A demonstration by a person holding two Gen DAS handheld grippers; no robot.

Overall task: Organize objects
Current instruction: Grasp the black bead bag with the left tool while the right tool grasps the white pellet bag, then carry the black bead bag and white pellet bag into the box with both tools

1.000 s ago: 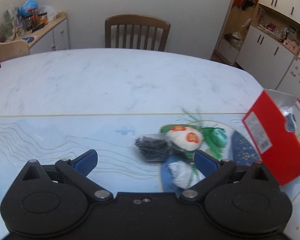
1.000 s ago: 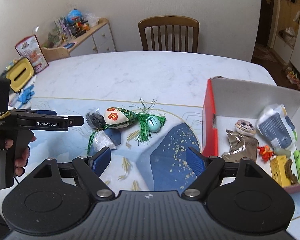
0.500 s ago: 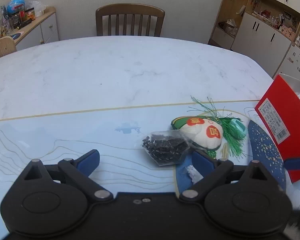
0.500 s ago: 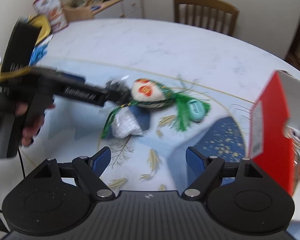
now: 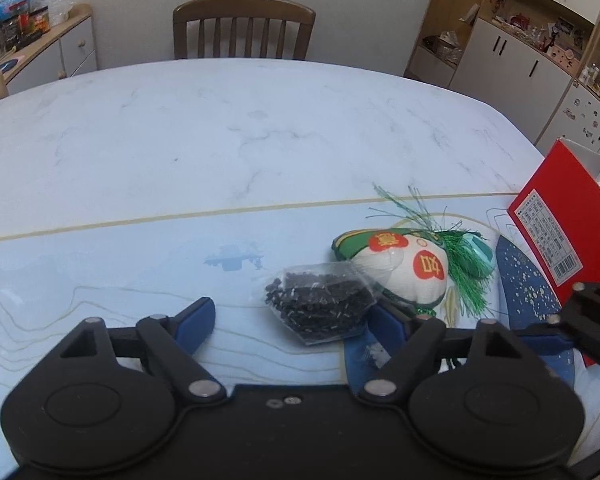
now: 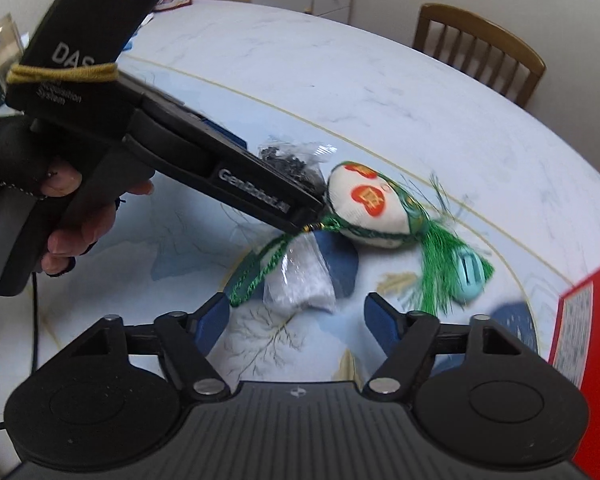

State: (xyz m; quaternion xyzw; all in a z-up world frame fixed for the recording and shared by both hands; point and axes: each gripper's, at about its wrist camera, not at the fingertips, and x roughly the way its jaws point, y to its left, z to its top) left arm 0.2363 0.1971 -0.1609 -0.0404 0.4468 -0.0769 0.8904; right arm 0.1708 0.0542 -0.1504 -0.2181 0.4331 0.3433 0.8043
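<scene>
Since half a second ago the left gripper (image 5: 290, 316) has pushed in closer to the pile, so the clear bag of black beads (image 5: 320, 306) now lies between its blue fingers, jaws spread wide and gripping nothing; the right gripper (image 6: 296, 312) has swung lower over the table, its jaws likewise released around nothing

Seen from the right wrist, the left tool's black body reads "GenRobot.AI" on its arm and "DAS" on the handle, which a gloved hand (image 6: 40, 200) holds. The embroidered pouch (image 6: 370, 208) is white and green with red patches bearing yellow characters, and has a green tassel (image 6: 440, 264) and a green braided cord (image 6: 260, 264). The red box (image 5: 568, 236) at the table's right edge carries a white printed label with a barcode; its text is too small to read

The table (image 5: 220, 140) is white marble-look at the far side, with a pale blue mat of fine line drawings nearer. The pile sits towards the right edge: beads bag touching the pouch, a bag of white grains (image 6: 300, 280) just before it, and a teal item (image 6: 470, 274) under the tassel. A wooden chair (image 5: 244, 26) stands at the far edge, cabinets along the walls
</scene>
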